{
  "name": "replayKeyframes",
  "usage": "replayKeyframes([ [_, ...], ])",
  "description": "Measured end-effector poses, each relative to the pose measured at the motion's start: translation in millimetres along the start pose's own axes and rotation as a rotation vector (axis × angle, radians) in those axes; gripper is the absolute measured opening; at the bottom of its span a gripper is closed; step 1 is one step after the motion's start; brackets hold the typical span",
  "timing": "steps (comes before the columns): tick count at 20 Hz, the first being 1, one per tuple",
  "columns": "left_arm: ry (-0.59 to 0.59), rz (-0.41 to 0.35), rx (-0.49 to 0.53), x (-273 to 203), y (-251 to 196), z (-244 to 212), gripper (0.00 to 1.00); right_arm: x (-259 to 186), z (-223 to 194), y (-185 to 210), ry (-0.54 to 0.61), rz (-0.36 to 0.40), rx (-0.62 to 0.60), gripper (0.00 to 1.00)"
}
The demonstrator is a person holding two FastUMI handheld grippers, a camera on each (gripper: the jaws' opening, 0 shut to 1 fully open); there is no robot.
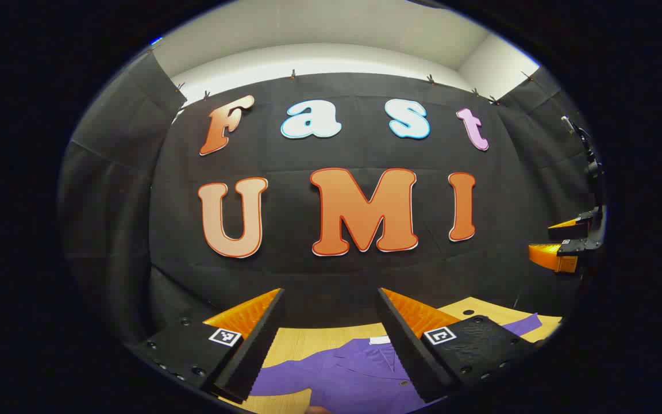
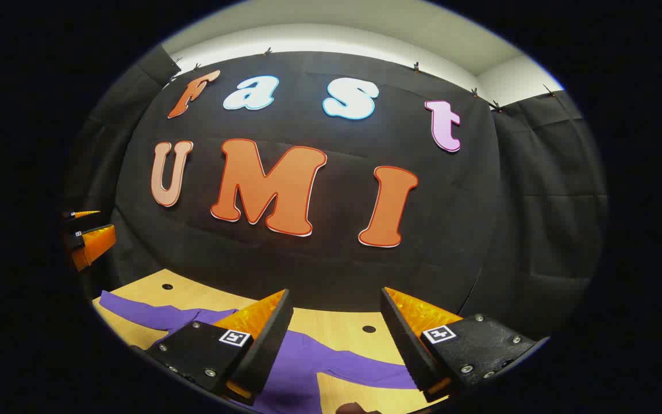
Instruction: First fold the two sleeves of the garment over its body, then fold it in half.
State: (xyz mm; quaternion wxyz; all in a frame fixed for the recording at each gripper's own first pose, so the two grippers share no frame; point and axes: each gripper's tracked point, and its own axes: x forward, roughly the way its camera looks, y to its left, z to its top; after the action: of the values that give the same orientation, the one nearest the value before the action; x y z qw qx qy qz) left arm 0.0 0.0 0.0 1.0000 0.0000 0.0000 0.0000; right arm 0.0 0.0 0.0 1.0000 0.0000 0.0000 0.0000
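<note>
Item: purple garment [image 1: 360,374], collared, lying on the wooden table [image 1: 302,342]. In the left gripper view it occupies the bottom centre of the frame, with one sleeve [image 1: 523,325] reaching toward the lower right. In the right gripper view the body lies at bottom centre, one sleeve [image 2: 153,313] stretching to the lower left and the other sleeve [image 2: 365,368] running toward the lower right. Neither sleeve looks folded over the body yet.

Item: left gripper [image 1: 331,339]. Released, fingers spread wide, nothing between them, held above the garment. Also visible at the left edge of the right gripper view.

Item: right gripper [image 2: 337,339]. Released, fingers spread wide, empty, held above the garment. Also visible at the right edge of the left gripper view.

Item: table holes [image 2: 369,329], dark, near the sleeves.

Risks, as judged from here:
- A pinch taken too deep at the cuff may catch two layers or bunch the cloth, leaving a creased fold.
- A pinch taken too shallow may let the thin fabric slip out mid-carry.
- Dragging a sleeve instead of lifting it could pull the body askew, spoiling the later halving.
</note>
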Motion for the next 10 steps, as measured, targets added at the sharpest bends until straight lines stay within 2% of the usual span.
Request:
replayKeyframes([
  [5, 0.001, 0.01, 0.022, 10.7, -13.1, -0.9, 0.98, 12.7, -4.6, 19.4, -0.003, 0.06, 0.039, 0.93],
  [6, 0.006, 0.007, 0.023, 13.6, -16.1, -2.7, 1.0, 14.9, -6.3, 21.9, 0.002, 0.066, 0.044, 0.93],
  [10, 0.016, 0.002, 0.024, 22.2, -26.4, -6.5, 0.98, 21.5, -8.7, 18.0, 0.004, 0.063, 0.048, 0.93],
])
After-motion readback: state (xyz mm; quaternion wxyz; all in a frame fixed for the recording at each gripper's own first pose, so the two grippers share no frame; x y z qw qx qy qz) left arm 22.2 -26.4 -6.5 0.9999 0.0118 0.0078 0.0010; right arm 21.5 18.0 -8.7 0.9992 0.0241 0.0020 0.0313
